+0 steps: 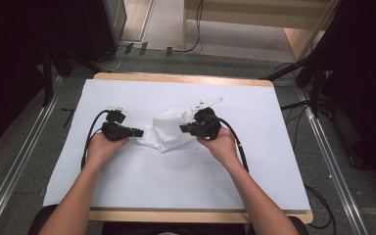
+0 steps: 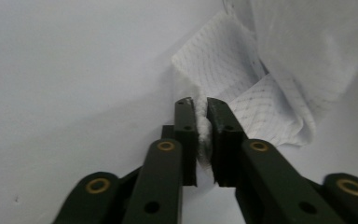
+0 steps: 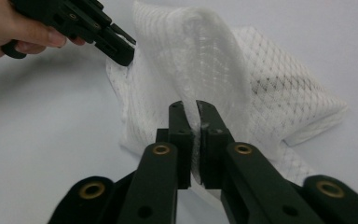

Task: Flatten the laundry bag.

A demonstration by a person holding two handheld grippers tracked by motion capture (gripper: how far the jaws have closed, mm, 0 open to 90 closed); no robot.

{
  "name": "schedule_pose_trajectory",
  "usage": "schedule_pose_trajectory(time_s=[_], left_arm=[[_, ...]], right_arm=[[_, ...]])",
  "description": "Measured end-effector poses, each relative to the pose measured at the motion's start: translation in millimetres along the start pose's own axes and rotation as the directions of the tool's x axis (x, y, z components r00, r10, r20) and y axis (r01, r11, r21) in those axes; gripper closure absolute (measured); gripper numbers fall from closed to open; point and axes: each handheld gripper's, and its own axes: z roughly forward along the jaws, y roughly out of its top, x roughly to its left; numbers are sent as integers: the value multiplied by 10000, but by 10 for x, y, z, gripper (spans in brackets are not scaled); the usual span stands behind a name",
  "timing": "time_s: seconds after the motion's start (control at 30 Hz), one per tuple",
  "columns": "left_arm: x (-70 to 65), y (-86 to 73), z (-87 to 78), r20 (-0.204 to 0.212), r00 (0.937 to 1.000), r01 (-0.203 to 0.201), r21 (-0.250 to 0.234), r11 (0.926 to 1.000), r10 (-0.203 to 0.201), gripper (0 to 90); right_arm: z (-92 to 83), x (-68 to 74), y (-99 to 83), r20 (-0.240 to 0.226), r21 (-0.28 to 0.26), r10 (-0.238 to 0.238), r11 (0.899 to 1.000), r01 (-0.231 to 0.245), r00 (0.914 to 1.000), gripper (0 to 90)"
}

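White cloth point(image 1: 169, 129) pinched at opposite edges between left claw point(image 1: 138, 132) and right claw point(image 1: 182, 129)

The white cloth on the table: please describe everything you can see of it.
The white cloth is thin, mesh-patterned fabric, crumpled and partly folded, lying mid-table on the pale sheet. The left gripper is shut on its left edge, and the right gripper is shut on its right side. Its middle bulges upward.

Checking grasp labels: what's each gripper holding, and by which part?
Both hold the white mesh cloth. The left gripper is shut on the cloth's edge at its left side; the right gripper is shut on a fold of the edge at its right side.
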Motion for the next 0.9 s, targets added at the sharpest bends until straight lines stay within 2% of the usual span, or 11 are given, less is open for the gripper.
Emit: schedule_pose_trajectory(time_s=[0.13,0.33,0.5,0.63,0.9], left_arm=[[47,19,-33,67,10000,69,140,9999,-70,887],[122,39,-99,33,9992,401,-73,9992,-401,887],[163,68,-157,-325,9990,307,-131,9994,-311,888],[257,81,-244,-425,9976,525,-336,9981,-540,888],[376,112,-328,-311,9952,902,-734,9932,-927,888]], right_arm=[[-86,-30,-49,-124,-74,161,9998,-162,9998,893],[-188,-59,-185,-180,-70,341,9994,-342,9993,890],[-266,-56,-271,-194,-75,506,9987,-508,9985,876],[-309,-12,-360,-345,28,710,9975,-709,9969,876],[-350,112,-535,-271,345,662,9973,-652,9974,876]])
